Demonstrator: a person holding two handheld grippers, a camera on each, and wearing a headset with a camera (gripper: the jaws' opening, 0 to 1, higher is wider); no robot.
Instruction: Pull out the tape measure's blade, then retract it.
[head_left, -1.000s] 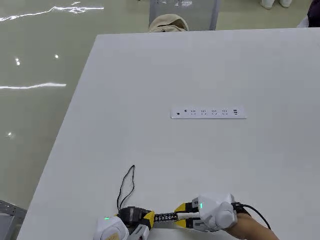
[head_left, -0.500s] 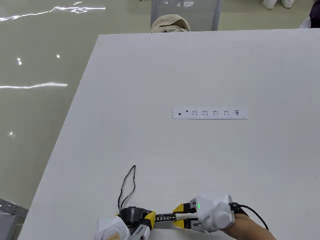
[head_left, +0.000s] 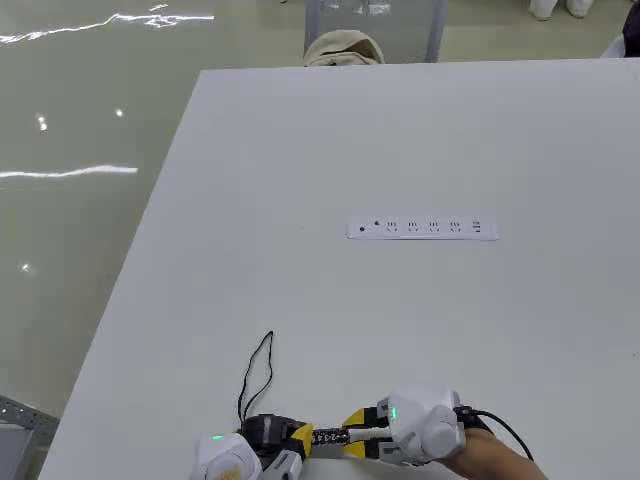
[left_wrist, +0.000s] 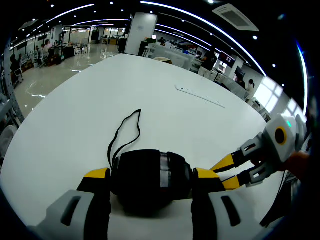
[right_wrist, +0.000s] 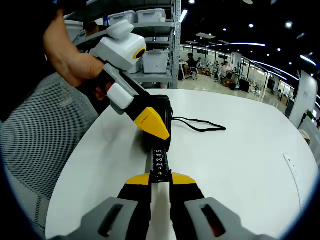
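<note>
Finds case (left_wrist: 150, 184) clamped in left gripper (left_wrist: 150, 172), well on near side of strip (head_left: 422, 228), short blade (right_wrist: 158, 159) running straight from it into right gripper (right_wrist: 159, 178), pinched on its tip; judges pull due along that axis, away from case.

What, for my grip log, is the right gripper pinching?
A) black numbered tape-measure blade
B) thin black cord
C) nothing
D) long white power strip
A: the right gripper is shut on the black numbered blade sticking out of the black tape measure case that the left gripper holds.
</note>
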